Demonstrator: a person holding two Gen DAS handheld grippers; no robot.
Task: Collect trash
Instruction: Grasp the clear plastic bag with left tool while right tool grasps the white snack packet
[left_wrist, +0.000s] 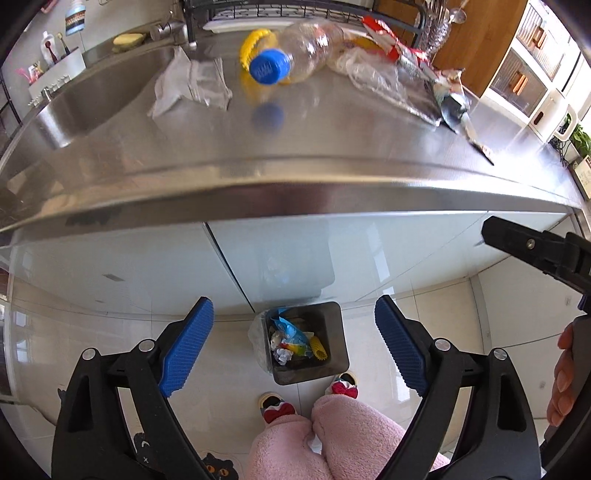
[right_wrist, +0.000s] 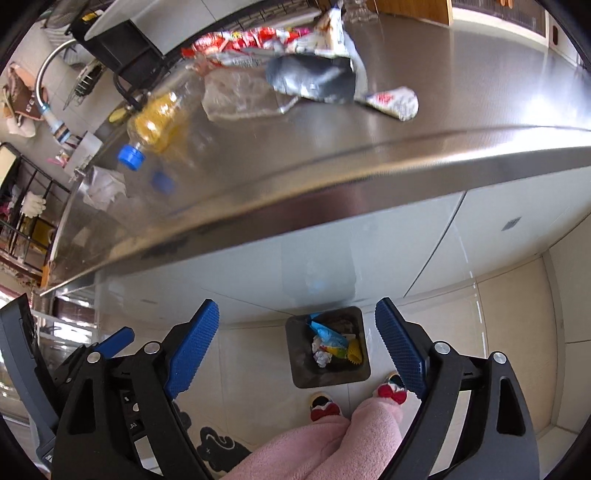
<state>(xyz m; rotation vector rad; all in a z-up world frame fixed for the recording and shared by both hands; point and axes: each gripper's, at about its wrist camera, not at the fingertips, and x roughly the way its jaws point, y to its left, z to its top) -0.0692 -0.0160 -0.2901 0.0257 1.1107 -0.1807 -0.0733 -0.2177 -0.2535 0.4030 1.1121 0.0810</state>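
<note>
**Both grippers empty above the bin**

Left to right on the steel counter (left_wrist: 332, 155): crumpled clear plastic film (left_wrist: 192, 86), a clear blue-capped bottle (left_wrist: 295, 55), probably light and slippery, best taken across its body, then limp wrappers (left_wrist: 391, 40). Left gripper (left_wrist: 295, 347) and right gripper (right_wrist: 295, 347) gape, holding nothing.

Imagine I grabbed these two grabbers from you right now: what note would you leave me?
Left gripper: open, nothing in it.
Right gripper: open, nothing in it. Both are above the floor bin.
Done: several wrappers and crumpled paper lie in the bin.
Left on the steel counter: plastic bottle with blue cap, clear bag, red snack wrapper, crumpled clear plastic beside the sink, a small white wrapper.
</note>
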